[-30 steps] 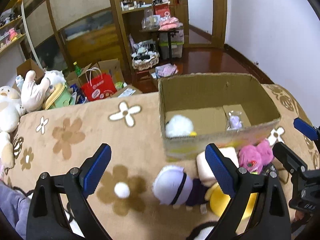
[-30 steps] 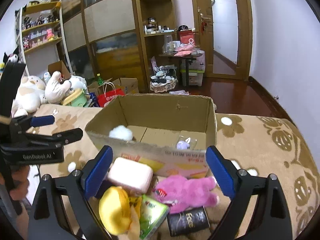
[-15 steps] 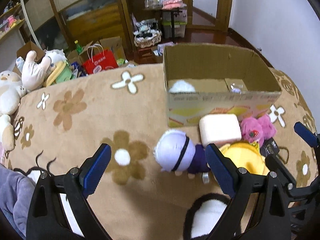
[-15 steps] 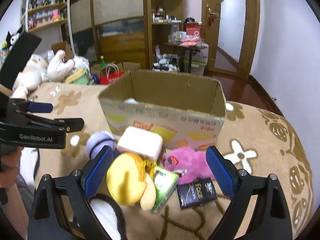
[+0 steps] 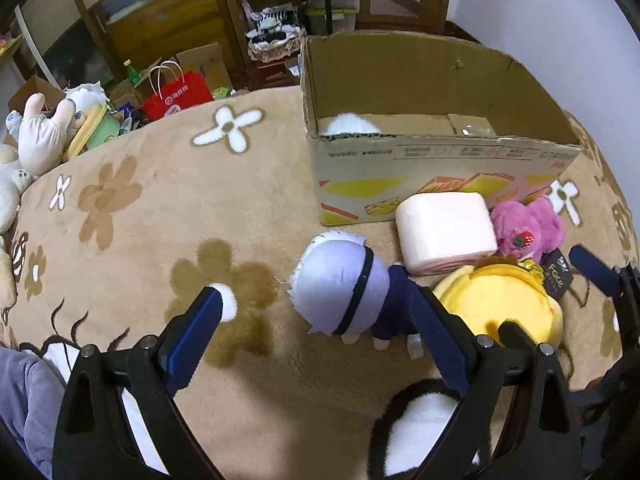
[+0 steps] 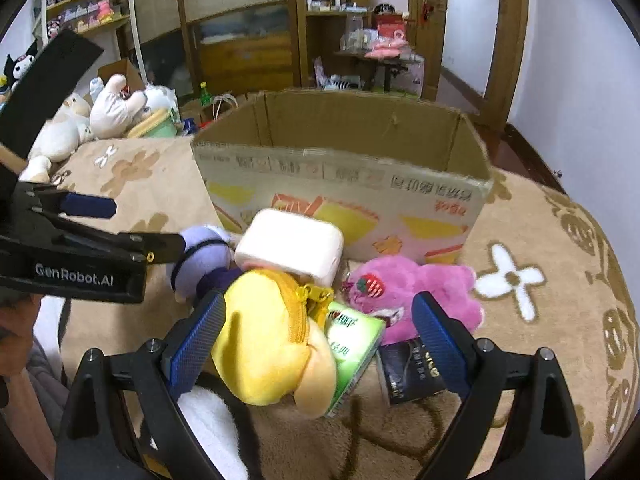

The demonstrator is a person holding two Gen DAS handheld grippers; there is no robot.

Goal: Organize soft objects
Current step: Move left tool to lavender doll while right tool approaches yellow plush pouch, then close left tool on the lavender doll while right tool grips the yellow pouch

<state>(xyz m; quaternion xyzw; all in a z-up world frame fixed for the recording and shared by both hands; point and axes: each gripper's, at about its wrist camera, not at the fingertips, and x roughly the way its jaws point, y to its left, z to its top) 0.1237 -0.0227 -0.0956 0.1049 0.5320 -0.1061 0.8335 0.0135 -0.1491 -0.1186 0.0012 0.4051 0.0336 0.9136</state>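
Both views are evenly lit by soft indoor light from above, moderately bright, with a warm cast on the tan flowered blanket (image 5: 248, 208). Soft shadows fall on it below the left claw (image 5: 316, 328) and under the yellow plush (image 6: 272, 336). Strong fisheye distortion bends the cardboard box (image 6: 344, 184) and the doorframe, and black vignetting fills the corners. The far shelves are slightly soft; nearby things are sharp. No strong glare shows.

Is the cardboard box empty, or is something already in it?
Not empty. The cardboard box holds a white fluffy toy and a small clear packet.
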